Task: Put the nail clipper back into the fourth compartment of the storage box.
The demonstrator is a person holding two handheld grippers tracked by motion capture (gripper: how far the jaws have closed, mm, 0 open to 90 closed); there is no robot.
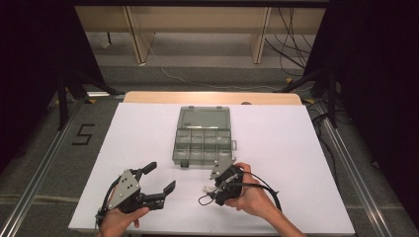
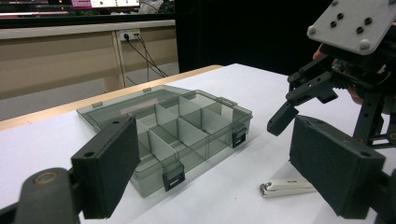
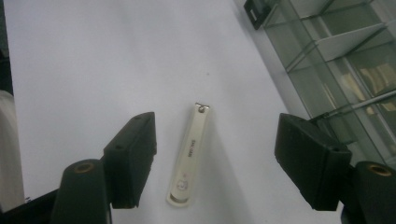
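Table: white sheet [image 1: 148,148] over wood, grey floor around.
Box: clear grey plastic organiser [image 1: 202,143], lid open.
Right gripper [image 3: 215,161]: jaws apart, straddling white nail clipper [image 3: 189,156], not gripping.
Left gripper [image 1: 160,177]: wide open, empty.

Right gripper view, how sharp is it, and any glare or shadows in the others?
Right gripper view: the nail clipper is fairly sharp, the jaws near the lens soft. Left gripper view: the organiser box is clear, the jaws blurred. High view: even light, faint shadows on the white sheet, dark surroundings.
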